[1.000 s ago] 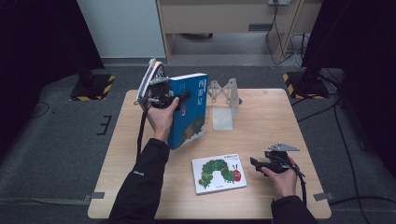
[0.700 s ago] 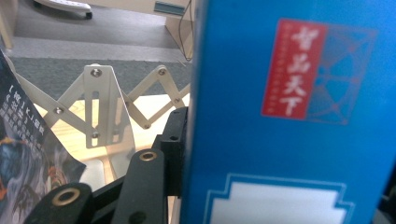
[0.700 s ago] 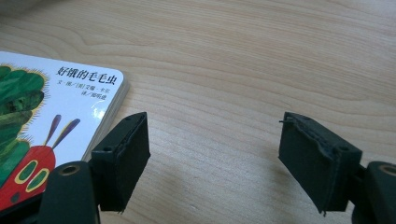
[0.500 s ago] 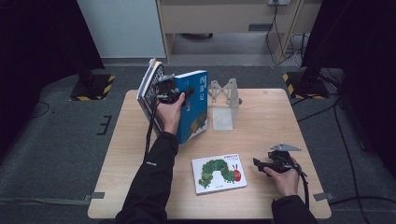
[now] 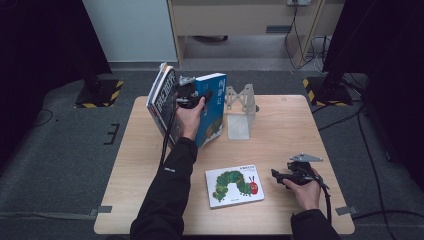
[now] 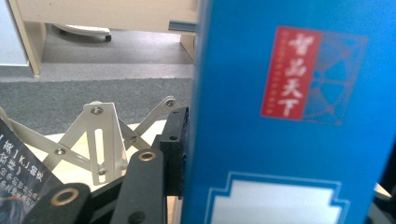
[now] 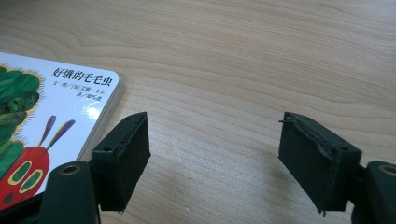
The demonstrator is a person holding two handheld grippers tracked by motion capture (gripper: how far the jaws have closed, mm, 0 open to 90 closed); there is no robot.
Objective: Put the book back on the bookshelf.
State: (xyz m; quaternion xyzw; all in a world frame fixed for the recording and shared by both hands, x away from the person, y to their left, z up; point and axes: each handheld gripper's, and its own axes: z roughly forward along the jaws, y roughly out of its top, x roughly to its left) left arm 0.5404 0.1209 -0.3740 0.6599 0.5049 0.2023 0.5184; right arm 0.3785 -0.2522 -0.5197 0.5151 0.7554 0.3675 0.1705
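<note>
High view: left gripper (image 5: 192, 97) holds the blue book (image 5: 212, 107) upright at the far left of the table (image 5: 280, 135), beside the grey bookend (image 5: 240, 112). Right gripper (image 5: 292, 175) rests near the caterpillar book (image 5: 234, 185).

Left gripper view: fingers (image 6: 175, 149) clamped on the blue book (image 6: 289, 116), bookend (image 6: 100, 140) beyond.

Right gripper view: fingers (image 7: 123, 158) apart over bare table (image 7: 233, 56); caterpillar book (image 7: 42, 116) lies flat just beside the left finger.

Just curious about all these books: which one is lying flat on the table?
The caterpillar book, near the right gripper. The blue book and the dark one are held upright.
</note>
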